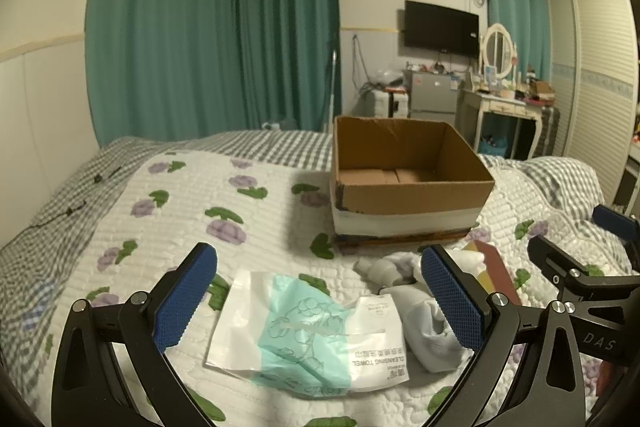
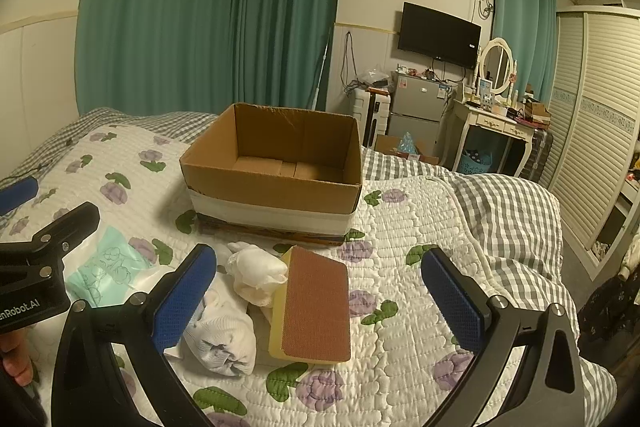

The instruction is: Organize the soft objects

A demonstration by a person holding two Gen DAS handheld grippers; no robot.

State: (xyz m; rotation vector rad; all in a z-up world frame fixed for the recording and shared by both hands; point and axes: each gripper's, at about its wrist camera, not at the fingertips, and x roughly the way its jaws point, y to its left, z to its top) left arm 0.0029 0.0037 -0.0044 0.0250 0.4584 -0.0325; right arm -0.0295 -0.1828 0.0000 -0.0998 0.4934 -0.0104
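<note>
Presently we list, on the floral quilt (image 2: 400, 227) of the bed: open cardboard box (image 2: 280, 163) toward the far edge; before it a cleansing towel packet (image 1: 304, 331), two rolled white socks (image 2: 224, 339), a yellow sponge (image 2: 316, 307). Our left gripper (image 1: 320, 303) spreads wide over the packet, holding nothing; our right gripper (image 2: 320, 299) likewise gapes, unladen, over the sponge.

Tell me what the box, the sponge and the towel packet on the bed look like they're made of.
Box: matte brown corrugated cardboard, white band around the base. Sponge: yellow foam under a coarse brown scouring face. Towel packet: glossy, crinkled plastic film, probably.
</note>
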